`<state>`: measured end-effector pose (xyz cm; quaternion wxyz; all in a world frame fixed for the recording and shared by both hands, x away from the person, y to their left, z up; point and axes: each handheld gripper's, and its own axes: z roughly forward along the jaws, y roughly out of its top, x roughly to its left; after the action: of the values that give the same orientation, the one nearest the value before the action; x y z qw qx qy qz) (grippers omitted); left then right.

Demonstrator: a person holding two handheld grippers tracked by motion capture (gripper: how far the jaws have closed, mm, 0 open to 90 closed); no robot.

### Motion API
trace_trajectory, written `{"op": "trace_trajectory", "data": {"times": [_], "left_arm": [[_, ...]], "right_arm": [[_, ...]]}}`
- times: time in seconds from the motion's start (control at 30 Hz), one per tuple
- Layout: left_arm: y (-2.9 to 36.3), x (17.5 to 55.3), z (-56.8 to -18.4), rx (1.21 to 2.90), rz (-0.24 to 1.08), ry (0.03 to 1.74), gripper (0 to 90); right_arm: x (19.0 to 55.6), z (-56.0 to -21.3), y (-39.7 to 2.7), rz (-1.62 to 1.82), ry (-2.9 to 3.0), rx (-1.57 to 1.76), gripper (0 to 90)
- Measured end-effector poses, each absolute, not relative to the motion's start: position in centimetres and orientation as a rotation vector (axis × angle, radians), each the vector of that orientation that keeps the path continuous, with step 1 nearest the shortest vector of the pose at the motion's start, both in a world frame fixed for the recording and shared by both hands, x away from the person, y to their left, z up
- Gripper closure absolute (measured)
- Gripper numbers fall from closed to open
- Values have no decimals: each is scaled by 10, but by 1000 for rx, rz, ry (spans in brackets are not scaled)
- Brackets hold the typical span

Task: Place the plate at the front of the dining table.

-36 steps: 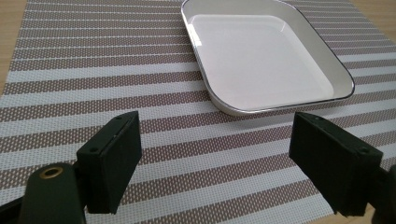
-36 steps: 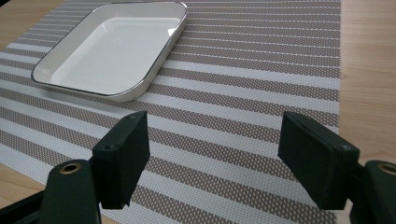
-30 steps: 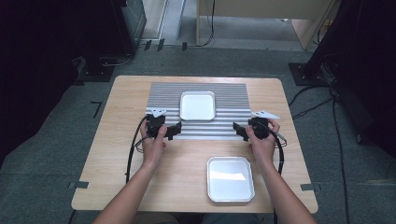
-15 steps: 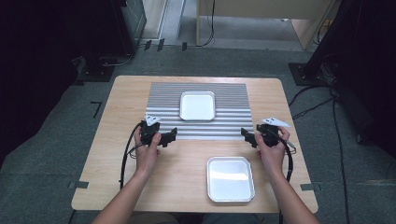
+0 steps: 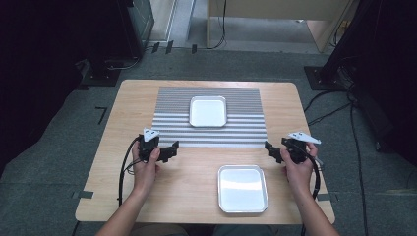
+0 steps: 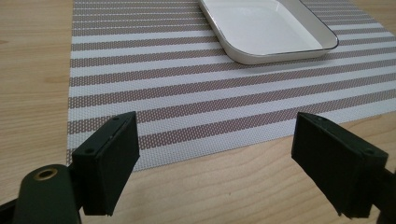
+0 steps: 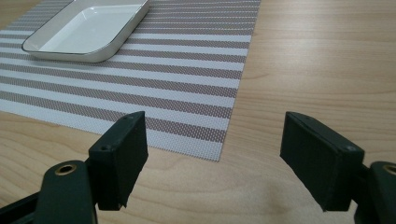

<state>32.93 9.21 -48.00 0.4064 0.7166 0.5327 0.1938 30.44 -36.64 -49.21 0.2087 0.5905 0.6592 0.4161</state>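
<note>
- On the worktop [image 5: 147, 196], the largest thing here, one striped mat [image 5: 246, 132] lies flat across the far middle, square to the edges; I judge it marks the serving area, since a tray sits on it.
- One mat, counted; its near left corner shows in the left gripper view [image 6: 140, 116] and its near right corner in the right gripper view [image 7: 196, 116].
- Two white trays, both empty: the near tray [image 5: 243, 189] rests on bare wood close to the person's edge, right of centre, likely waiting to be moved; the far tray [image 5: 208, 111] sits on the mat's far middle, as if already set in place.
- Two grippers, one per hand, held low over bare wood at either near corner of the mat, well apart, both pointing inward.
- The left gripper [image 5: 169, 150] has its fingers [image 6: 109, 161] spread wide and holds nothing; it hovers just off the mat's near left corner, probably poised to take that edge.
- The right gripper [image 5: 272, 151] has its fingers [image 7: 121, 156] likewise spread and empty, just off the near right corner, near the near tray but not touching it.
</note>
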Motion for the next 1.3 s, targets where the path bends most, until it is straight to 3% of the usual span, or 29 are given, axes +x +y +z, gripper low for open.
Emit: {"op": "trace_trajectory", "data": {"times": [0.73,1.3], "left_arm": [[128,295,-491,1850,528,1331,135],[178,273,-507,1835,566,1413,127]], "right_arm": [[259,-500,-393,1126,1810,1656,229],[223,-513,-419,1072,1791,1705,226]]}}
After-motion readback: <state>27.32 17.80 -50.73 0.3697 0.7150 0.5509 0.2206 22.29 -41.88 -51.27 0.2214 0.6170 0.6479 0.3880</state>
